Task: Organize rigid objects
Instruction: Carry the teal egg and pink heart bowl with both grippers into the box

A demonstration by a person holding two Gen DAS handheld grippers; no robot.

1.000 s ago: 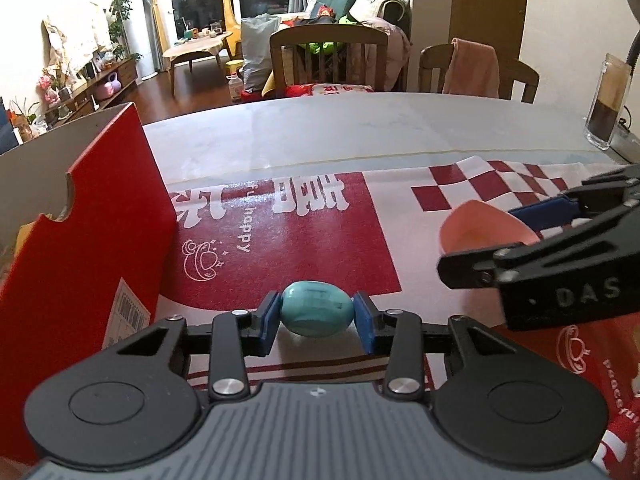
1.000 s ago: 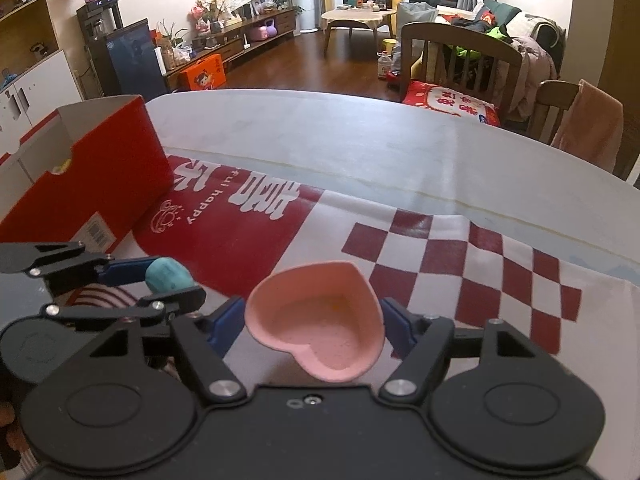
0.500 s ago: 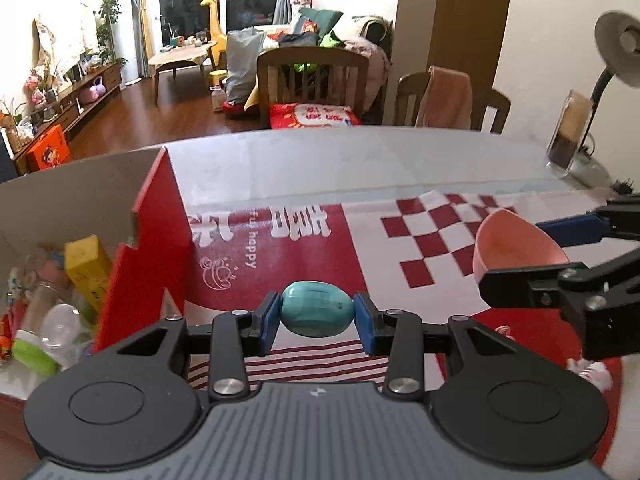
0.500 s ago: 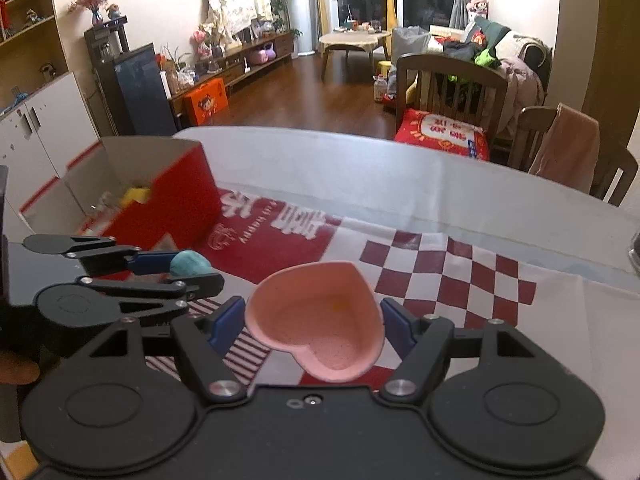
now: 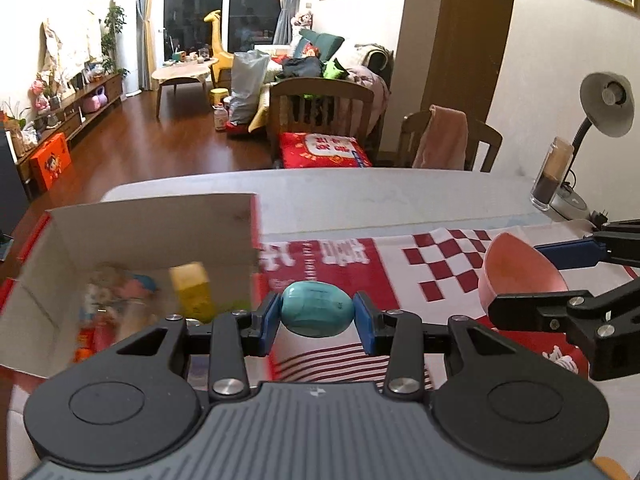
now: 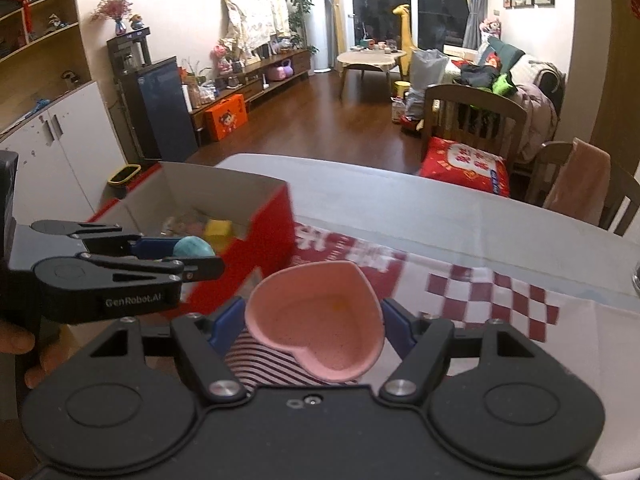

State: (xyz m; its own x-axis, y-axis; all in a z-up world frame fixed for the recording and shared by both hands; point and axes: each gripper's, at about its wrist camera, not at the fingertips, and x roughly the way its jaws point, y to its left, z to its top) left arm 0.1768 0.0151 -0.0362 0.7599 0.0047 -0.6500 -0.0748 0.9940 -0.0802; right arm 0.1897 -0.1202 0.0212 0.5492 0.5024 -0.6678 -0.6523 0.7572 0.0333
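Egg, teal and smooth, sits clamped between the blue pads of my left hand-held gripper, lifted clear of the desk and hanging just right of the box. From the right wrist view the same left hand-held gripper shows side-on at the left, with the egg peeking out above its lower finger, in front of the box's red outer wall.

My right hand-held gripper grips a pink heart-shaped dish by its two sides, cavity up and point toward me, held above the cloth. In the left wrist view that dish appears edge-on at the right, pinched by the right hand-held gripper.

Below both lies a red-and-white cloth with checks, stripes and white lettering, spread over the pale desk. The open box stands at the cloth's left edge, holding a yellow block and several blurred small things I cannot make out. At the desk's far right stand a clear canister and a lamp.
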